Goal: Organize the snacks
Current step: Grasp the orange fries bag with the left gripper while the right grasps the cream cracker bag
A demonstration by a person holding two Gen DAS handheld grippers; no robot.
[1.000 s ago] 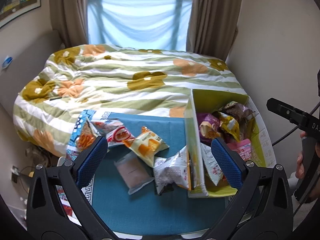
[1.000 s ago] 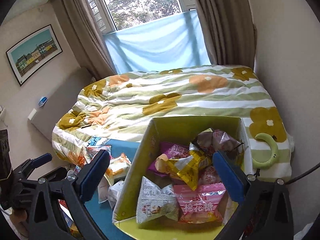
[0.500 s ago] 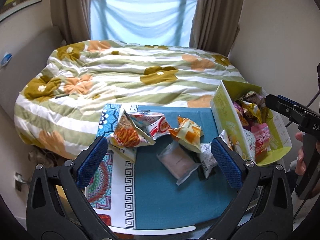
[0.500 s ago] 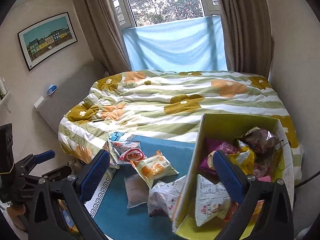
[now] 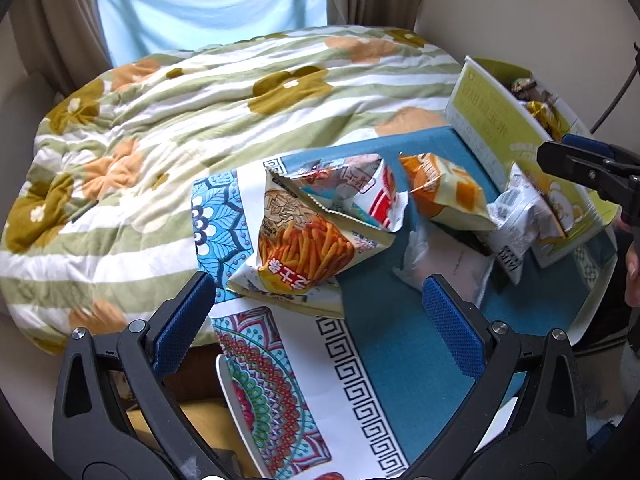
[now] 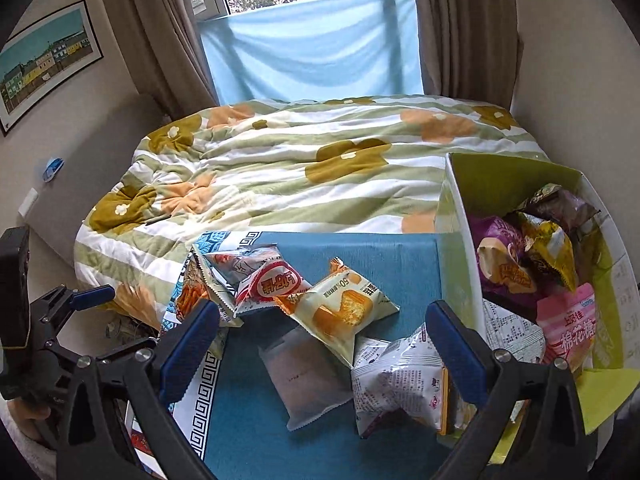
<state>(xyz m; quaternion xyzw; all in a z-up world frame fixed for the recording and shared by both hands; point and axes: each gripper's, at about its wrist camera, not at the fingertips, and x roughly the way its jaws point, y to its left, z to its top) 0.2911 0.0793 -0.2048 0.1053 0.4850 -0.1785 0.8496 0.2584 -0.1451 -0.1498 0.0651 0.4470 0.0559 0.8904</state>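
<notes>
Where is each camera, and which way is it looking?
Left wrist: sits on the left gripper, looks down at the fries bag; the open blue fingers and the right gripper show.
Right wrist: sits on the right gripper, faces the bed and the yellow box; the open fingers show.
Both see the orange snack pack and the blue mat.

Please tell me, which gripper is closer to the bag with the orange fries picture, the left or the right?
Left. The left gripper, jaws open, hovers directly before the fries bag. The right gripper is further right, facing the white packet beside the yellow box.
</notes>
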